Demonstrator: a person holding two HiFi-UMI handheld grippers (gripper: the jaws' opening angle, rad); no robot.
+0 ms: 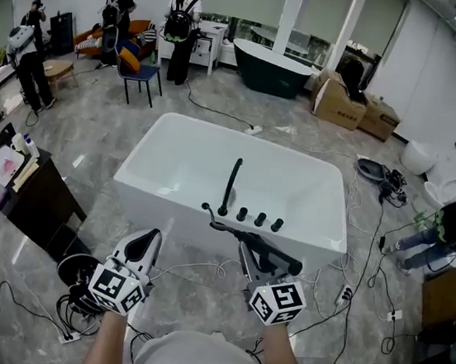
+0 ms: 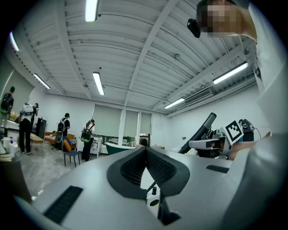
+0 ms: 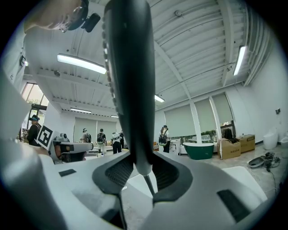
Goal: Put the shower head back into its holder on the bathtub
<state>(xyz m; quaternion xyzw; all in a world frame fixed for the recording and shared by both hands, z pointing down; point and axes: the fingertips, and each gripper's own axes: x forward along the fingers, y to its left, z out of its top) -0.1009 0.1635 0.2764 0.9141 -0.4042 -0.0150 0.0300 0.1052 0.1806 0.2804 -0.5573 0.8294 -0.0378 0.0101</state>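
Black shower head [image 1: 280,259] lies level along the near rim of the white bathtub [image 1: 176,133], just before the taps [image 1: 259,219], clamped in the right gripper [image 1: 255,260]. Left gripper [image 1: 146,245] is short of the rim, jaws together, empty.

Large open hall, lab-like rather than a home bathroom. A white bathtub [image 1: 152,199] stands free on a grey marbled floor [image 1: 93,130], with a green tub [image 1: 272,68] and cardboard boxes [image 1: 338,104] behind. Cables [image 1: 367,262] trail across the floor. Strip lights [image 2: 97,83] line a ribbed ceiling. People [image 1: 181,29] with backpacks stand at the back.
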